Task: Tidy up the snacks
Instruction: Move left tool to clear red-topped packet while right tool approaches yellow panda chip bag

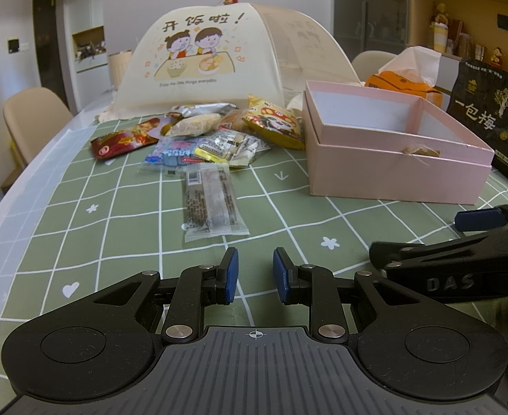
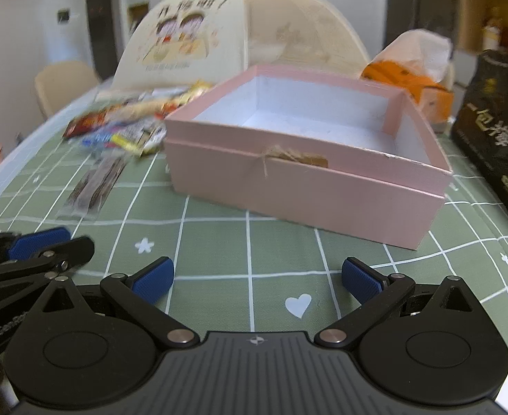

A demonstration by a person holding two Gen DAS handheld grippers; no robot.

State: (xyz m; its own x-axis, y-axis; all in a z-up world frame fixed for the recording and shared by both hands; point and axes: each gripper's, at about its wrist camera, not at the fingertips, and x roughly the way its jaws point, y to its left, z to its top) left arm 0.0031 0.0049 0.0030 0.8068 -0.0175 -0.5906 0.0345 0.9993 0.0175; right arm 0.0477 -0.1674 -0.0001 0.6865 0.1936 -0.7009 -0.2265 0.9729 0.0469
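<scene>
- The left tongs point(image 1: 255, 275) hovered low over the green checked desk point(image 1: 122, 242), jaws parted a little, holding nothing.
- The right tongs point(image 2: 257, 278) hung beside them, spread wide and empty.
- Just ahead of the left tongs lay a clear-wrapped snack bar point(image 1: 212, 204), with the snack pile point(image 1: 198, 135) farther ahead.
- Ahead of the right tongs stood the open pink box point(image 2: 306, 186), its inside bare.

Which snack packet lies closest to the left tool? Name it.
The clear-wrapped brown bar, lying alone on the green checked cloth just ahead of the left tool. The other snacks sit piled farther back, near the food cover.
</scene>
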